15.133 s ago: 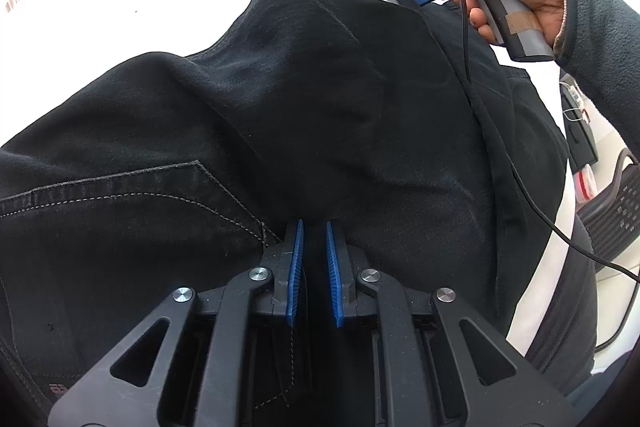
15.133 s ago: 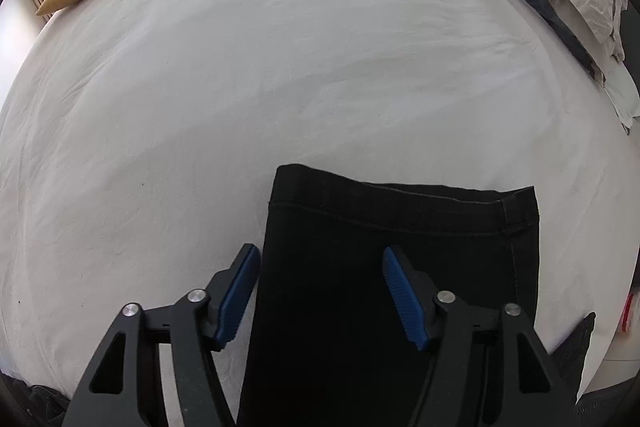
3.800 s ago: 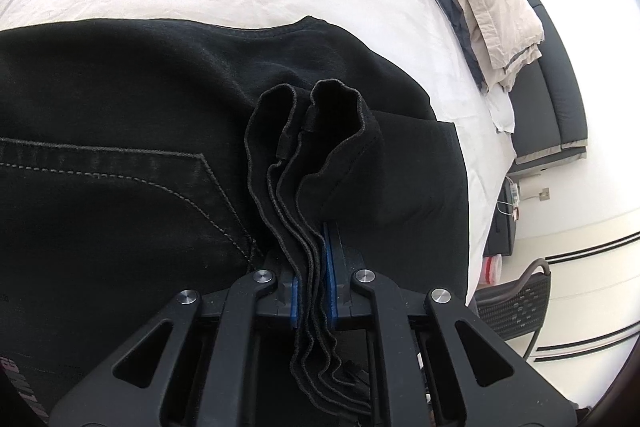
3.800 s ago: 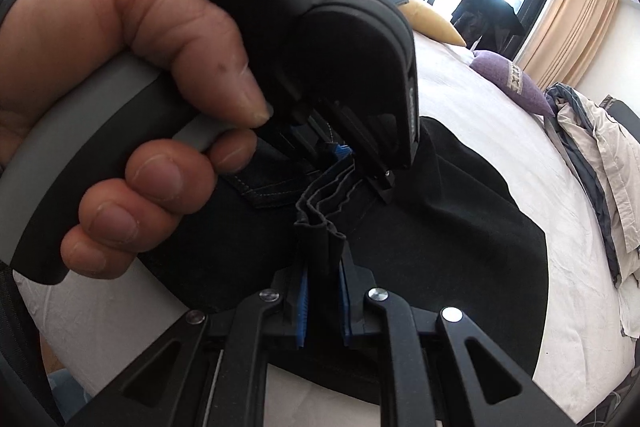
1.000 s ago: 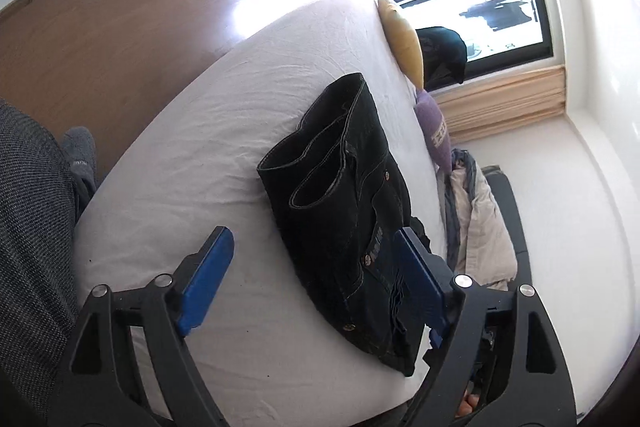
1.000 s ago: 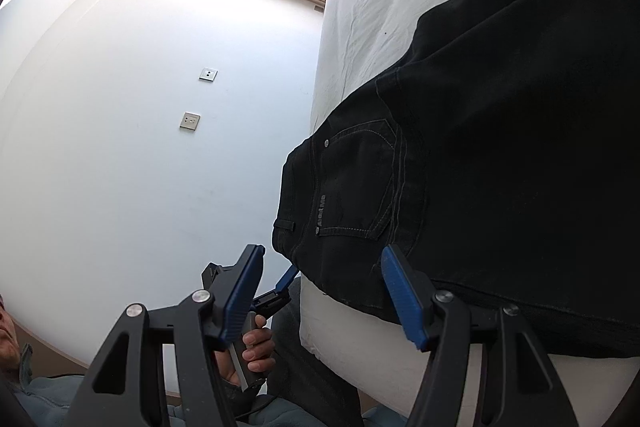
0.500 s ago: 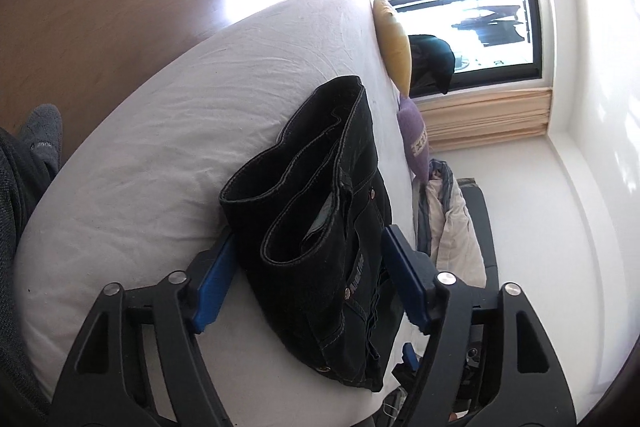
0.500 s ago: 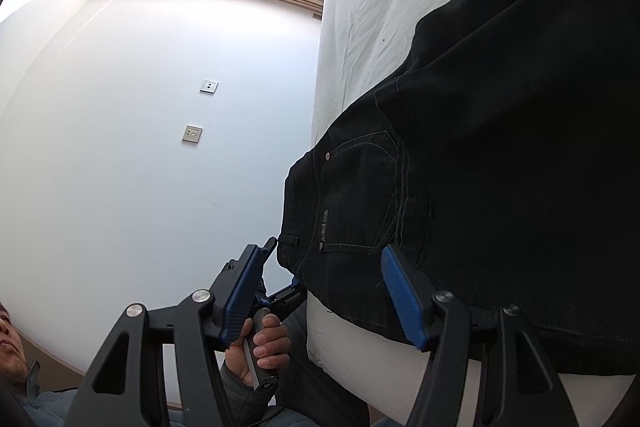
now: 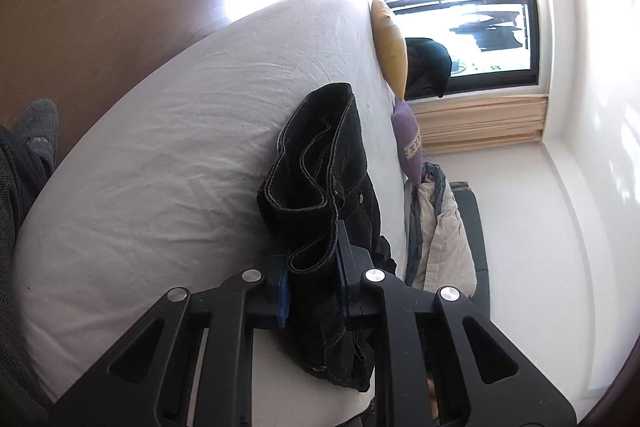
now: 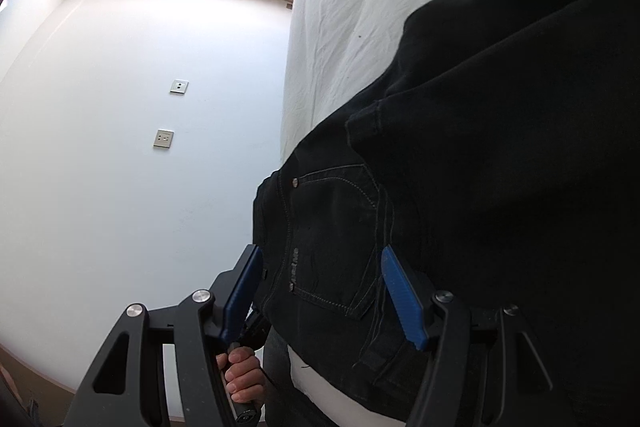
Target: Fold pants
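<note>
The black pants (image 9: 324,167) lie folded in a thick stack on the white bed (image 9: 168,155). My left gripper (image 9: 312,291) is shut on the near end of the stack, pinching several layers between its blue pads. In the right wrist view the pants (image 10: 480,147) fill the right side, back pocket facing me. My right gripper (image 10: 324,291) is open, its blue fingers (image 10: 400,295) spread on either side of the pocket area at the bed's edge. The hand holding the left gripper (image 10: 240,375) shows below.
A yellow pillow (image 9: 390,47) and a purple cushion (image 9: 408,143) lie at the far side of the bed. A pile of bedding (image 9: 436,235) sits to the right. A wooden floor (image 9: 100,7) lies left of the bed. A white wall with two sockets (image 10: 164,139) stands beside it.
My left gripper has moved up to the pants and closed on the stack's near end. My right gripper has stayed open and shifted slightly closer to the pocket area.
</note>
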{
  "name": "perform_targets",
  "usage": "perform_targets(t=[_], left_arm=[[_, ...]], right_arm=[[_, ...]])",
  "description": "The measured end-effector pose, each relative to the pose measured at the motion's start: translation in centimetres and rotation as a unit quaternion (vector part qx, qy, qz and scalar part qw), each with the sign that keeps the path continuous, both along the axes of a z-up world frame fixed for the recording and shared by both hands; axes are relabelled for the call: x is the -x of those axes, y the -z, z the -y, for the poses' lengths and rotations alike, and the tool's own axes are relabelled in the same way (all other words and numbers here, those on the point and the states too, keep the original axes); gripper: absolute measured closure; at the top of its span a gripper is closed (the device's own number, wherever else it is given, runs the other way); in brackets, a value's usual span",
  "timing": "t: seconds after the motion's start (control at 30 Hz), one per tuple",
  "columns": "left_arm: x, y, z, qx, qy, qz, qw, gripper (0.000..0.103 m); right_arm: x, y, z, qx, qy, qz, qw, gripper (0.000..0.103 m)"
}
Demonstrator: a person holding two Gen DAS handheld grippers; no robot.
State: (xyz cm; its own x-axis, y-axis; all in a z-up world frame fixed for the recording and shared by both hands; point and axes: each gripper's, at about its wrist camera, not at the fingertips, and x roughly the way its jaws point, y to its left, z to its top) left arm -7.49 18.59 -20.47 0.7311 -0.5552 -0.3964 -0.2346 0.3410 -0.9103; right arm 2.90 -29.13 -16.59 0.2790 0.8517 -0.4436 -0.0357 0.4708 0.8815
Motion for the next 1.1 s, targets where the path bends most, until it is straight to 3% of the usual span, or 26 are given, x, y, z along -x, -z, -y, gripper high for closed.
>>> perform_targets(t=[0.1,0.23,0.5,0.63,0.77,0.87,0.97,1.1], left_arm=[[-0.2,-2.0,0.5,-0.026,0.009,0.017,0.9995,0.089],[-1.0,-5.8,2.2,-0.085,0.035,0.056,0.9942,0.089],[-1.4,-9.8,5.2,-0.125,0.07,0.091,0.9854,0.089],[-1.7,-13.4,8.3,-0.168,0.101,0.121,0.9731,0.089],[-1.9,-17.6,14.0,-0.222,0.151,0.164,0.9492,0.089],[-2.2,-19.2,20.4,-0.274,0.206,0.194,0.9192,0.089],[-2.2,-18.1,27.5,-0.308,0.265,0.195,0.8927,0.089],[-0.6,-14.5,35.3,-0.358,0.342,0.196,0.8463,0.089]], right_arm=[[-1.5,2.2,-0.9,0.055,-0.007,-0.041,0.998,0.039],[-1.4,2.1,-0.9,0.062,-0.003,-0.029,0.998,0.037],[-0.7,2.1,-0.7,0.062,0.004,-0.007,0.998,0.037],[-0.4,2.3,-0.4,0.055,0.008,0.002,0.998,0.036],[-0.3,1.2,2.8,0.001,0.041,-0.022,0.999,0.035],[0.4,-2.1,7.6,-0.019,0.077,0.022,0.997,0.026],[1.4,-5.2,11.1,-0.026,0.071,0.048,0.996,0.02],[3.3,-7.5,12.8,-0.01,0.034,0.078,0.996,0.014]])
